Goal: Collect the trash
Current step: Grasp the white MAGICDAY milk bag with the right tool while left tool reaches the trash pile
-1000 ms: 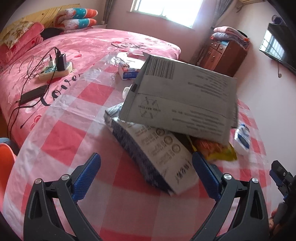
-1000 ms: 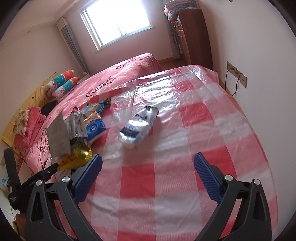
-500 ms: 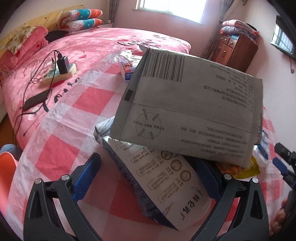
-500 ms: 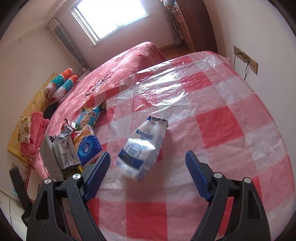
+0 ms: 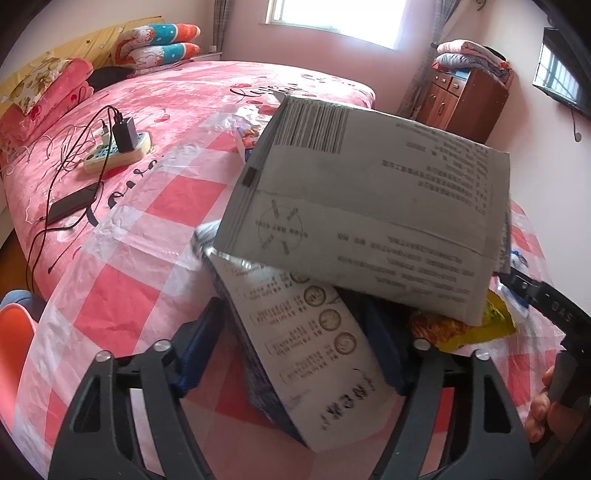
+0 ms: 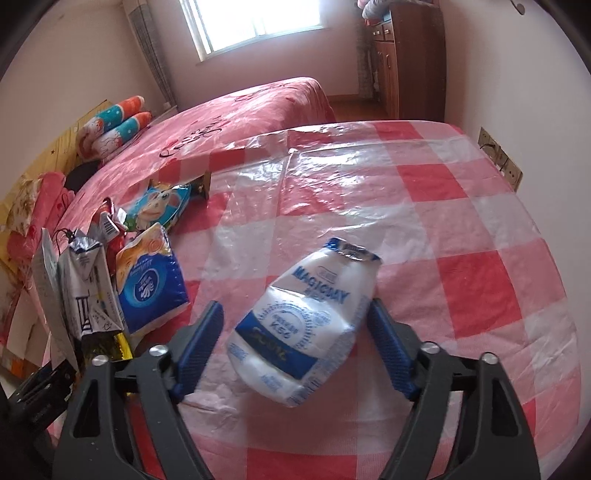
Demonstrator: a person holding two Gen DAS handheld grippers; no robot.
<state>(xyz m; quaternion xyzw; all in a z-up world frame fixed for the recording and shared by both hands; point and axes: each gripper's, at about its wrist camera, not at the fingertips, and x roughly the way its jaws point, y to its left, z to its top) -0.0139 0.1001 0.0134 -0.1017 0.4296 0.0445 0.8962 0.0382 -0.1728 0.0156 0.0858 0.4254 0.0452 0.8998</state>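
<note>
A round table (image 6: pixel 480 221) under a glossy red-and-white checked plastic cloth fills both views, pushed up against a bed (image 5: pixel 184 96) with a pink printed cover in a pale pink room lit by a bright window (image 6: pixel 258 22). In the left wrist view the left gripper (image 5: pixel 295 354) has its blue pads on either side of a printed foil pouch (image 5: pixel 314 354) lying on the cloth; the jaws are spread and bracket the pouch, though motion blur hides whether the pads touch it. A large grey mailer bag (image 5: pixel 369 206) with a barcode rests tilted over the pouch's far end, and a yellow snack wrapper (image 5: pixel 480 325) shows under its right edge. On the bed lie a power strip (image 5: pixel 118 151) with a black charger plugged in, tangled cables, and a dark phone (image 5: pixel 72 205); rolled patterned pillows sit by the headboard. A wooden cabinet (image 5: pixel 461 99) stacked with folded blankets stands in the corner (a wall socket shows by the table in the right view). The right gripper (image 6: pixel 295 332) is spread around a crumpled white-and-blue plastic bottle (image 6: pixel 306 317), its right pad touching the bottle's side, its left pad just clear. Farther left on the cloth sit a blue tissue pack (image 6: pixel 151 280) and a cartoon snack bag (image 6: pixel 162 206).
</note>
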